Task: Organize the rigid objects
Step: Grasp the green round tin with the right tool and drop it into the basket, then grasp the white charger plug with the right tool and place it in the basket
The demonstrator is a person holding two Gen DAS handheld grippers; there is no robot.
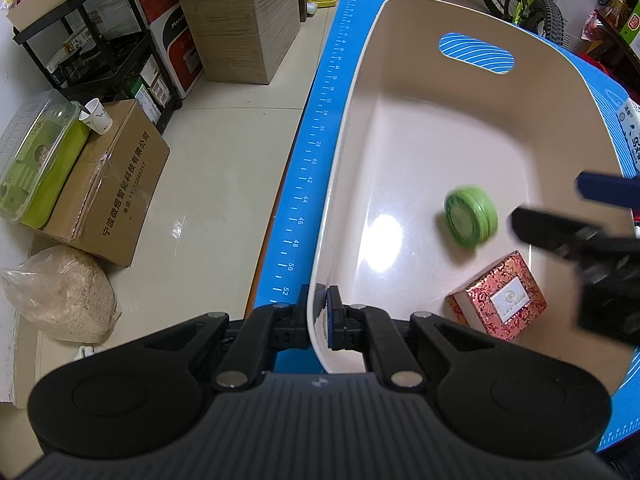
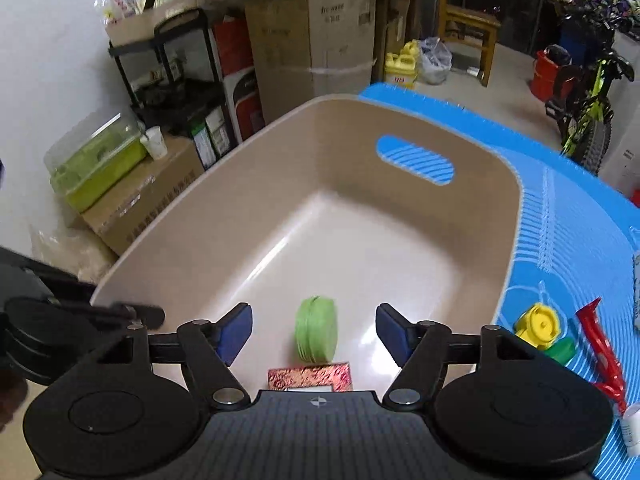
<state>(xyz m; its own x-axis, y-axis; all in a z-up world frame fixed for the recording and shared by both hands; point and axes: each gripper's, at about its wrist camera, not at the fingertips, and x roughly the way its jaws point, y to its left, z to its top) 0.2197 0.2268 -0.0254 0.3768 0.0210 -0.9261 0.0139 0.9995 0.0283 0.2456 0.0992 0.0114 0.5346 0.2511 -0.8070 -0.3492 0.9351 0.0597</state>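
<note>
A beige bin (image 1: 362, 92) (image 2: 248, 184) stands on a blue mat (image 1: 320, 128) (image 2: 560, 216). My left gripper (image 1: 319, 312) is shut on the bin's near left rim. Inside the bin a green round tin (image 1: 471, 216) (image 2: 316, 328) is on its edge, blurred, free of any grip. A red patterned box (image 1: 498, 300) (image 2: 310, 378) lies near it. My right gripper (image 2: 314, 332) is open above the bin, with the tin between and below its fingers; it shows in the left wrist view (image 1: 560, 212) too.
On the mat right of the bin lie a yellow and green toy (image 2: 540, 326), a red tool (image 2: 600, 344) and a white tube (image 2: 634, 428). Cardboard boxes (image 1: 108, 184), a black rack (image 1: 100, 40), a sack (image 1: 60, 296) and a bicycle (image 2: 588, 104) stand around on the floor.
</note>
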